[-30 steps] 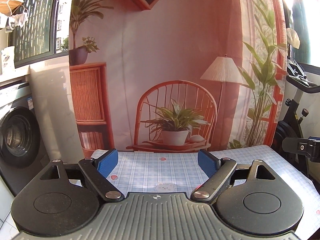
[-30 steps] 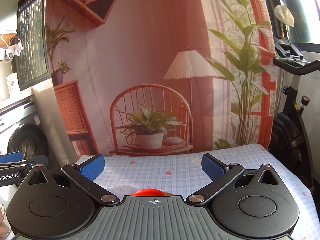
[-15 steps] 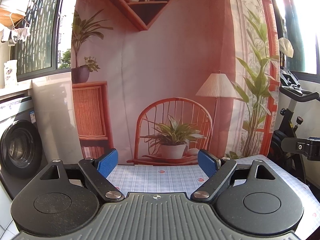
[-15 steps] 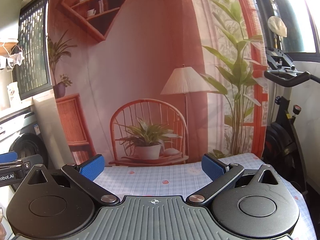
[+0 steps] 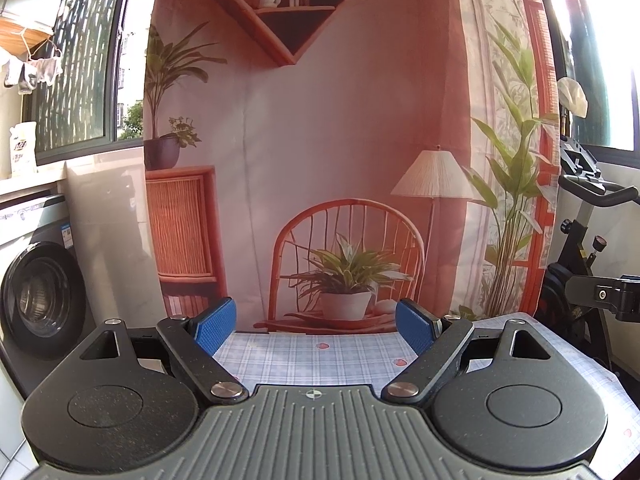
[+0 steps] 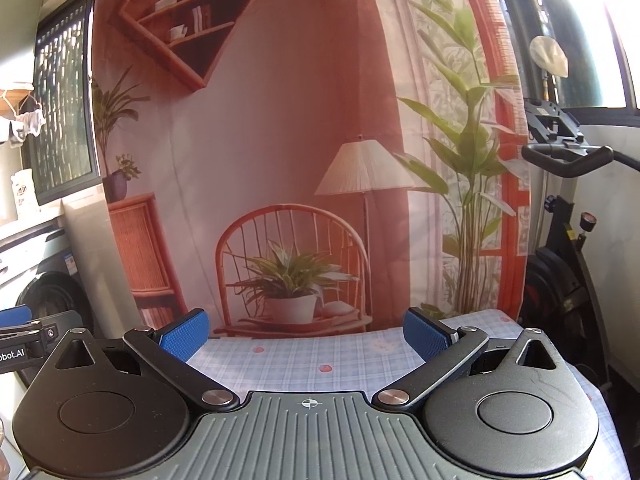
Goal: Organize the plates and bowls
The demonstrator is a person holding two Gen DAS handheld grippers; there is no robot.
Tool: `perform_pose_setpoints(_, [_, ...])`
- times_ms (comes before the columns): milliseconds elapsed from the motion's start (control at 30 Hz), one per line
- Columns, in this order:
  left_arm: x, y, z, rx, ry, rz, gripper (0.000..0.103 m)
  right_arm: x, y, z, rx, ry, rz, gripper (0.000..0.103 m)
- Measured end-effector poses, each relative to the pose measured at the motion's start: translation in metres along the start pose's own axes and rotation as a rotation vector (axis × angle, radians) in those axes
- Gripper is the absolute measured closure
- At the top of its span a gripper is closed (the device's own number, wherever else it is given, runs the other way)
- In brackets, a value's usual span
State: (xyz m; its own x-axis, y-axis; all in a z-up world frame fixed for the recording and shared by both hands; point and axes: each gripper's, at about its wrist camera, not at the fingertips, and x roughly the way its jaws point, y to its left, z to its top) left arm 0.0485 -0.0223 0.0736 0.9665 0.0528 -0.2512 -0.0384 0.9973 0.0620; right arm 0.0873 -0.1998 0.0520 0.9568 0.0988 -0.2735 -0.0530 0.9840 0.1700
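No plate or bowl shows in either view now. My left gripper (image 5: 316, 326) is open and empty, with its blue pads wide apart, raised over the far part of the table with the blue checked cloth (image 5: 320, 360). My right gripper (image 6: 306, 332) is open and empty too, held above the same cloth (image 6: 320, 360). Both point at the printed backdrop behind the table. The left gripper's side shows at the left edge of the right wrist view (image 6: 16, 320).
A printed backdrop (image 5: 340, 160) hangs right behind the table's far edge. A washing machine (image 5: 36, 288) stands at the left. An exercise bike (image 6: 568, 240) stands at the right, close to the table's right edge.
Both grippers have tilted up and risen. The table has dropped low in both views, and the red object seen under the right gripper is out of sight. Both stayed open.
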Motion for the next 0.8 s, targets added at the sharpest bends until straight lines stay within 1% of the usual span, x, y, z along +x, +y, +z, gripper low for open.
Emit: perform_pose_setpoints(800, [0.0044,0.0053,0.0006,0.0,0.021,-0.012,0.015,-0.0007,0.0015,-0.0018,-0.003,0.0,-0.002,0.0])
